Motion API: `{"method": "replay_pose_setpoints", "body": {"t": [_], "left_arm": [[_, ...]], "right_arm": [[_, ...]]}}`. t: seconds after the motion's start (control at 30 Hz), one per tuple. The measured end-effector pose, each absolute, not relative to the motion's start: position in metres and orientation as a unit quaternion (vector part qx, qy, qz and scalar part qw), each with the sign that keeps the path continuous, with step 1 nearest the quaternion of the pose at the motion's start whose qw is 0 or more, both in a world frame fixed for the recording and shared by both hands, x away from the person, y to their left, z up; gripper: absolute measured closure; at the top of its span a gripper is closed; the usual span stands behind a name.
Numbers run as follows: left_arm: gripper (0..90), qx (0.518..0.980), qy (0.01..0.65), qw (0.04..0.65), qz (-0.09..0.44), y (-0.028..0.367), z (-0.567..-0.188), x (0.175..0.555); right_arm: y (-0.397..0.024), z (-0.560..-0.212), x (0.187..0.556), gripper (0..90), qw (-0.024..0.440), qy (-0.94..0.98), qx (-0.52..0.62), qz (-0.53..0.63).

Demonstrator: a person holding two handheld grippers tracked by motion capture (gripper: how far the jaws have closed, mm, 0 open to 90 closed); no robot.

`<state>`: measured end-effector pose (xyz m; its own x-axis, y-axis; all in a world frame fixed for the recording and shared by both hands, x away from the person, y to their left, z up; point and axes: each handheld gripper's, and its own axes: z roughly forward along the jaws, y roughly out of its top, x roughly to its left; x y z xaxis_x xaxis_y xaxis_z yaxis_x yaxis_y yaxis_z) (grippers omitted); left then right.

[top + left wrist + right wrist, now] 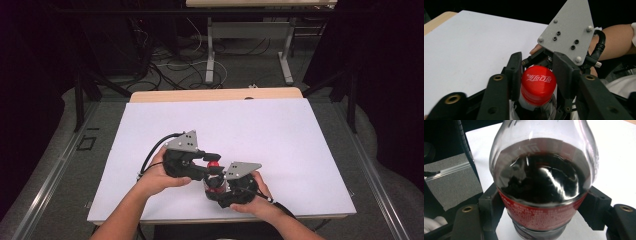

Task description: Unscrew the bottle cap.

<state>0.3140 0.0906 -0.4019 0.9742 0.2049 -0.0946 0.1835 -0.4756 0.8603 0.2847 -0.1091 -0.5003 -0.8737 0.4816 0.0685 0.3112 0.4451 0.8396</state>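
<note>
A small cola bottle (215, 182) with dark drink and a red label stands upright near the table's front edge. Its red cap (538, 83) sits between the two black jaws of my left gripper (538, 75), which presses it from both sides. My right gripper (544, 205) is shut on the bottle's body (541, 185), one jaw on each side at the label. In the high view the left gripper (212, 162) comes from the left above the bottle and the right gripper (220, 187) holds it lower down.
A white sheet (240, 130) covers the wooden table (215, 94). Behind the table are cables on the floor (175, 65) and the legs of another table (210, 55). Grey floor strips run along both sides.
</note>
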Motion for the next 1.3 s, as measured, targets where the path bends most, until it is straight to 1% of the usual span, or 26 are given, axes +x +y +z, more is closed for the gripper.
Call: {"method": "replay_pose_setpoints", "body": {"t": [0.07,0.17,0.27,0.37,0.43,0.57,0.67,0.87,1.3], "left_arm": [[61.2,0.855,0.125,0.504,0.021,0.088,-0.403,0.312],[61.5,0.850,0.160,0.499,0.049,0.082,-0.403,0.305],[61.5,0.843,0.207,0.487,0.094,0.074,-0.402,0.297],[61.6,0.823,0.264,0.487,0.130,0.065,-0.404,0.288],[61.6,0.815,0.286,0.483,0.143,0.061,-0.404,0.284],[61.6,0.812,0.301,0.470,0.170,0.056,-0.403,0.280],[61.6,0.810,0.305,0.473,0.166,0.056,-0.401,0.280],[61.6,0.802,0.312,0.482,0.163,0.059,-0.396,0.282],[61.6,0.803,0.318,0.479,0.157,0.069,-0.388,0.293]], "right_arm": [[-0.110,-0.501,0.286,29.1,0.094,0.844,0.236,0.473],[-0.111,-0.501,0.287,29.1,0.094,0.843,0.247,0.469],[-0.112,-0.501,0.289,29.1,0.100,0.838,0.262,0.469],[-0.113,-0.501,0.291,29.1,0.106,0.834,0.274,0.467],[-0.114,-0.501,0.291,29.1,0.104,0.836,0.278,0.461],[-0.114,-0.501,0.292,29.1,0.110,0.833,0.285,0.462],[-0.114,-0.502,0.292,29.1,0.120,0.831,0.286,0.461],[-0.116,-0.502,0.293,29.1,0.114,0.834,0.289,0.456],[-0.118,-0.501,0.294,29.1,0.125,0.826,0.295,0.465]]}}
